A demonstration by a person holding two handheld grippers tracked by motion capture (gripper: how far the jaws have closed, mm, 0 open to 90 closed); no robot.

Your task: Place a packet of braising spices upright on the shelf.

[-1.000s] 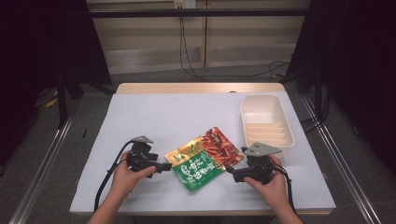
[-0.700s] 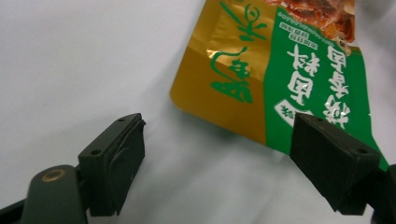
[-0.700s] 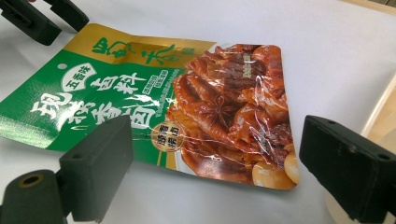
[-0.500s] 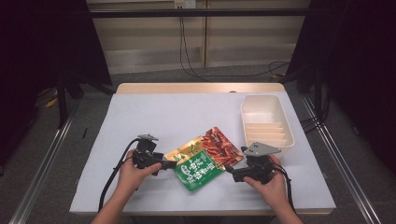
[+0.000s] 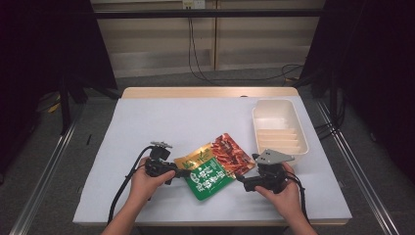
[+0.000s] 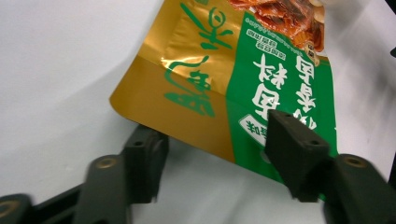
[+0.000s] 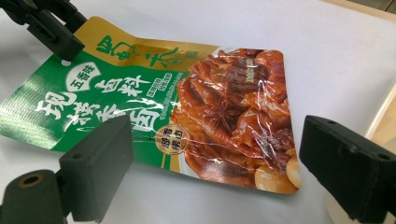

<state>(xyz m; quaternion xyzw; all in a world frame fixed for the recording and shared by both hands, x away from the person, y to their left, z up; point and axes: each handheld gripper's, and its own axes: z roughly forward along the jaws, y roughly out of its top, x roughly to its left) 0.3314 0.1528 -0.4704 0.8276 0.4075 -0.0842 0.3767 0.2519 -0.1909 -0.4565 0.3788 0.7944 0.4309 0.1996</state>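
Green-and-gold snack pouch [image 5: 214,166] flat on desk [image 5: 161,122], flanked by left gripper [image 5: 182,173], jaws unclenched but just closing around its corner, and right gripper [image 5: 241,180], jaws released.

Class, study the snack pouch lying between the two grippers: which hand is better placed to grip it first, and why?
Probably the left. The left gripper has been closing its jaws, which straddle the edge of the snack pouch without pinching it yet. The right gripper stands wide open, one jaw over the pouch and the other off it.

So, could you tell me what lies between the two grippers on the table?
In the high view, the snack packet lies between the left gripper and the right gripper.
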